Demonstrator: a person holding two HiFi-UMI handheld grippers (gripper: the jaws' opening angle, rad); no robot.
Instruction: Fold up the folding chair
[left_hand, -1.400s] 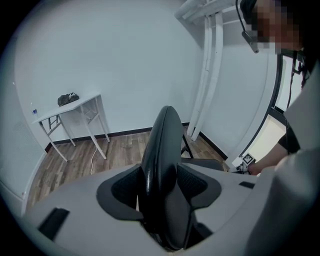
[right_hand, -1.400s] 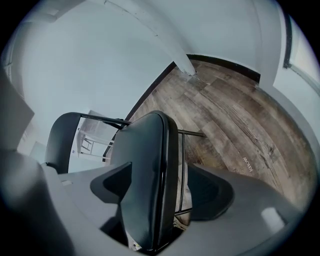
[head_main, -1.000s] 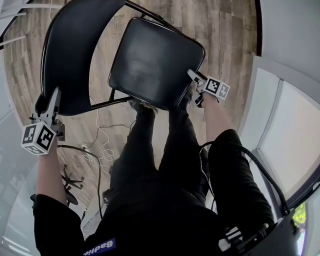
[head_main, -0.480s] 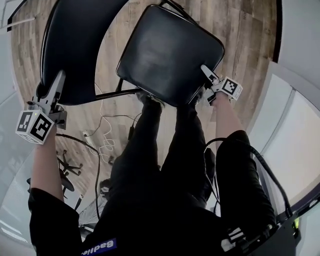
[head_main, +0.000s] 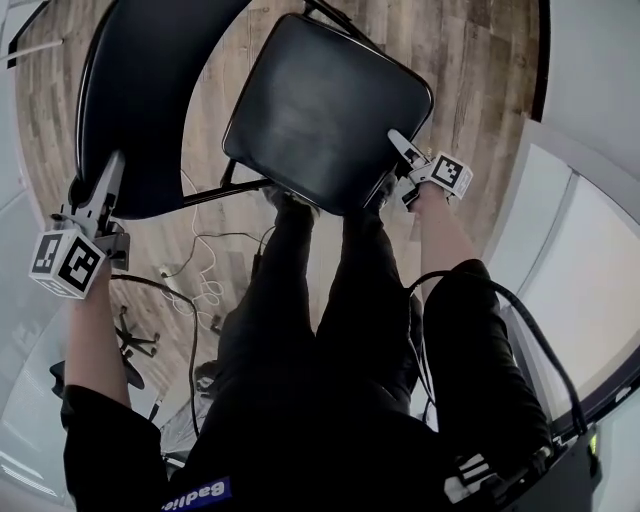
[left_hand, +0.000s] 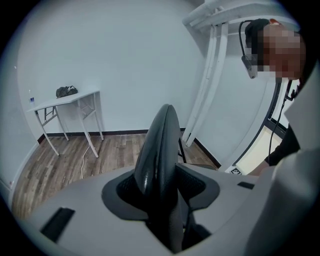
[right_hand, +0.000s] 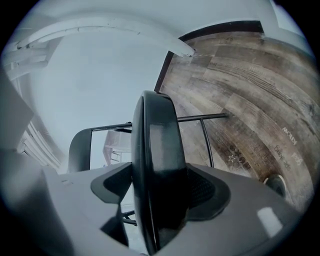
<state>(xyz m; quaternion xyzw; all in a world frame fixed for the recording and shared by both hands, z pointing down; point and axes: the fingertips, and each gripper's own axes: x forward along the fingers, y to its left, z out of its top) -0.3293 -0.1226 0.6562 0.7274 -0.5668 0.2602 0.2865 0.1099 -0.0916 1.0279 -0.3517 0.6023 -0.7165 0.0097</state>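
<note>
**Item:** folding chair (head_main: 270, 110), standing unfolded on the wood floor (head_main: 470, 60), upper half of the head view, just ahead of my legs.
- Seat (head_main: 325, 110): upper centre.
- Backrest (head_main: 150, 100): upper left.

**Left tool** (head_main: 108, 175): jaws set wide and just now closing; the pads bear on the backrest rim wedged between them.

**Right tool** (head_main: 398, 145): clamped on the seat's near corner, the pads pressing both faces.

**Hazards, as I judge them:**
- Both holds sit on smooth rounded edges, so swinging the seat toward the backrest could slide a pad off.
- The legs may skid on the floor.
- Loose cables (head_main: 200, 290) at lower left could snag.

**View notes:**
- Only the head view shows the chair's spread and both tools together.
- Only the tool views show pad contact.
- My left tool view adds a tabletop (left_hand: 75, 97) at middle left carrying a dark bundle (left_hand: 66, 91).
- My right tool view shows the frame tubes (right_hand: 200, 119) beyond the seat.
</note>
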